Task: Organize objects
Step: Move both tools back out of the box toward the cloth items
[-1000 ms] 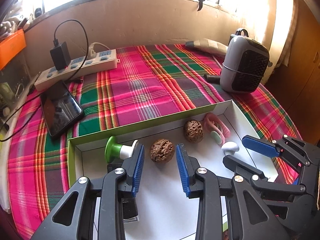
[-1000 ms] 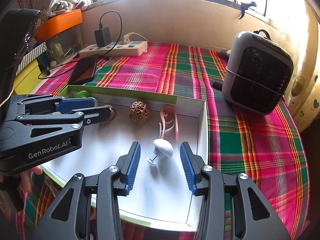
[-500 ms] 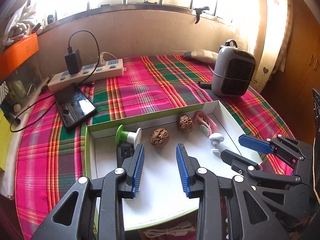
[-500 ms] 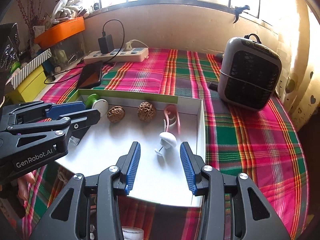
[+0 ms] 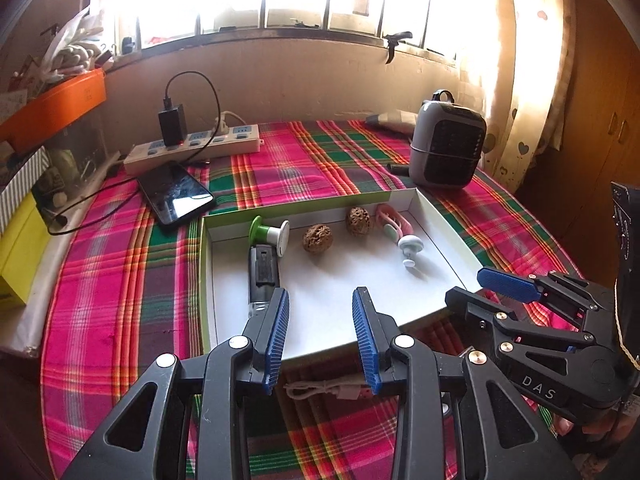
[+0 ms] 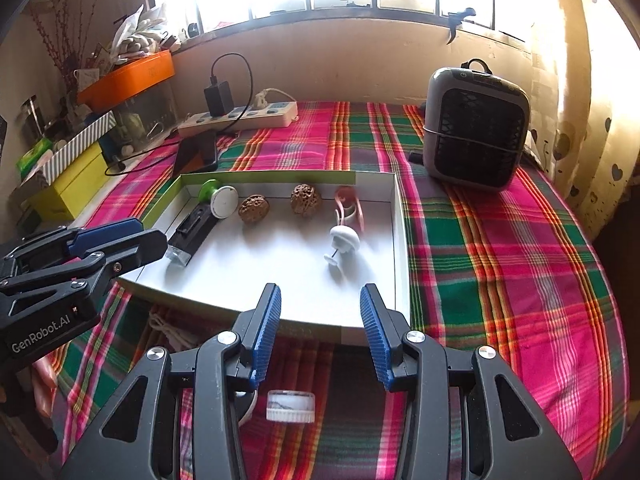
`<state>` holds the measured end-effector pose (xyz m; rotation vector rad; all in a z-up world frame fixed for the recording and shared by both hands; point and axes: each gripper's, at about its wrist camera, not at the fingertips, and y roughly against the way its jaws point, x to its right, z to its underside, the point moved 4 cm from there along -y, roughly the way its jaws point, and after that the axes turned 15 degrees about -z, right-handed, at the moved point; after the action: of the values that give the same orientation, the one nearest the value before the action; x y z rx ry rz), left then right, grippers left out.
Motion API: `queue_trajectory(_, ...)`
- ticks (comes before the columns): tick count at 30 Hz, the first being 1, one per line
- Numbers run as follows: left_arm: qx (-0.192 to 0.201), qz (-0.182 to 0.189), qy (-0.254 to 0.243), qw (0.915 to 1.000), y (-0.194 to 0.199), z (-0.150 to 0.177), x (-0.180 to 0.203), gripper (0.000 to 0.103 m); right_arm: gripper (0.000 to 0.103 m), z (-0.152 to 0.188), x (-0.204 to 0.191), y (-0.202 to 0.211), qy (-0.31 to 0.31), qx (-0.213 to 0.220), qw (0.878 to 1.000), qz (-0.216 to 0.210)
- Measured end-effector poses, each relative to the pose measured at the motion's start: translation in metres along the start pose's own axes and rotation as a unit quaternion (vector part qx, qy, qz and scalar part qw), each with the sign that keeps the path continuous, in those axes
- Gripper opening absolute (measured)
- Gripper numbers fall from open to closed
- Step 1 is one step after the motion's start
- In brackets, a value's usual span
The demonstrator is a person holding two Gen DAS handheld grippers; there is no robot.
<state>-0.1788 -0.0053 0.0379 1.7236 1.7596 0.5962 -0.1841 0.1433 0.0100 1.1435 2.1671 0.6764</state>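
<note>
Blue ribbed pads on both tongs: left gripper [image 5: 320, 336] and right gripper [image 6: 320, 332] hang over the near edge of the white tray [image 5: 332, 320], jaws apart w/ nothing between them. Under them on the plaid cloth [image 6: 500, 264] lie a small cable [image 5: 324, 391] and a round cap [image 6: 291, 405]. Inside the tray, along its far wall: black device [image 5: 262, 272], green-white spool [image 5: 268, 233], two walnuts [image 5: 317, 239], pink clip [image 5: 394, 220], white knob [image 5: 410, 246]. Further: phone [image 5: 176, 196], power strip [image 5: 192, 148], grey heater [image 6: 476, 124] by the window.

Cloth [image 5: 120, 280]: pink/green/orange plaid. Tray [image 5: 320, 296]: white inside, green rim. Walnuts [image 5: 317, 239]: brown. Heater [image 6: 476, 128]: grey, black grille. Gripper pads [image 6: 264, 336]: blue. Bin [image 6: 128, 76]: orange.
</note>
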Motion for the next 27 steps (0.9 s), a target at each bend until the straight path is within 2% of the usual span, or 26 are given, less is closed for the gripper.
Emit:
queue_trajectory(12, 0.011, -0.029, 0.001, 0.9995, 0.016, 0.028, -0.005, 0.031, 0.043, 0.021, -0.004, 0.015, 0.003, 0.004, 1.0, -0.003)
queue_trajectory(15, 0.01, -0.011, 0.002, 0.9999, 0.018, 0.033, -0.005, 0.031, 0.043, 0.027, -0.003, 0.018, 0.005, 0.003, 1.0, 0.0)
queue_trajectory(27, -0.011, 0.013, 0.023, 0.9996, 0.015, 0.053, -0.021, 0.031, 0.043, 0.04, -0.002, 0.02, 0.008, -0.009, 1.0, -0.01)
